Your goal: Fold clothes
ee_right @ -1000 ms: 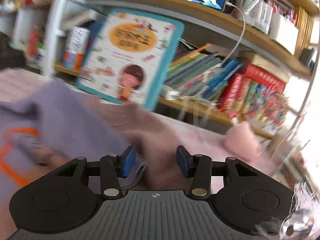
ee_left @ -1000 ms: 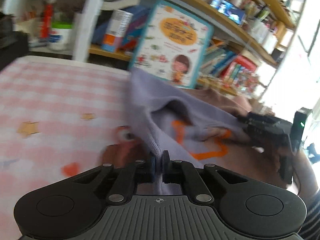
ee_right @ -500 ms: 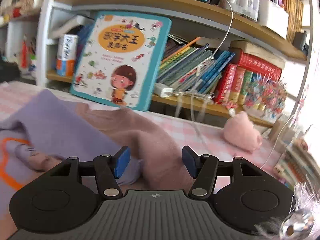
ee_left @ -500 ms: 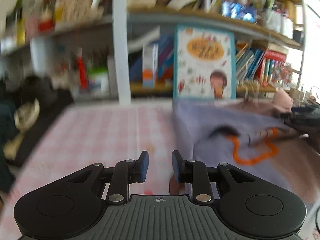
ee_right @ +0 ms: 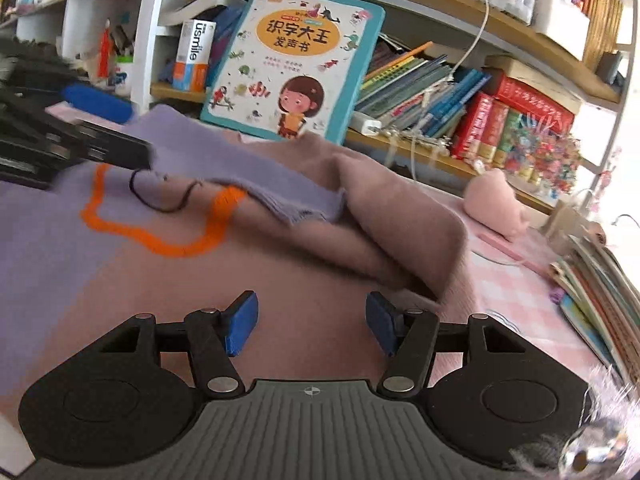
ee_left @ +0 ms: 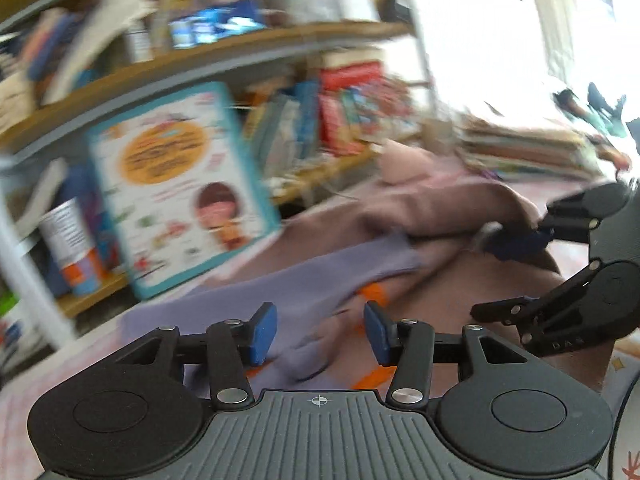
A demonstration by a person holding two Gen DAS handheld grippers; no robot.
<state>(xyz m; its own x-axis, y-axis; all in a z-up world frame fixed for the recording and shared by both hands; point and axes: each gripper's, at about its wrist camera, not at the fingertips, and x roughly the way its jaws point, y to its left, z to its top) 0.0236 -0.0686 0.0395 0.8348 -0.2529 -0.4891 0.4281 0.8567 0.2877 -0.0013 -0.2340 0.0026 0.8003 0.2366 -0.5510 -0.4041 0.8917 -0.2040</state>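
While both grippers hover over the garment, neither has hold of it. Nearest in the right wrist view, the right gripper [ee_right: 307, 322] stands about half open, its blue pads apart above flat dusty-pink cloth with nothing pinched between them. In the left wrist view, the left gripper [ee_left: 318, 334] is also about half open; its jaws have just been opening, and lilac cloth shows in the gap, though blur hides whether it touches the pads.

The task's thing, a soft knit garment in lilac and dusty pink with an orange outlined motif [ee_right: 168, 216], lies spread on a pink-and-white checked table cover [ee_right: 516, 292]. It begins right under both sets of jaws and runs away from them toward the shelves. Its long axis appears to lie left to right across the right wrist view, lilac half to the left, pink half to the right.

A little farther off, one pink flap [ee_right: 400, 220] lies folded over the body, with a frayed lilac edge [ee_right: 308, 204] tucked beneath it. This fold sits ahead and slightly right of the right gripper, which I judge the nearer one to it; the left gripper reaches in over the lilac side.

Farther right rests a small pink plush toy [ee_right: 496, 204]. At the back, a teal-bordered children's picture book [ee_right: 292, 64] leans against wooden bookshelves [ee_right: 480, 44].
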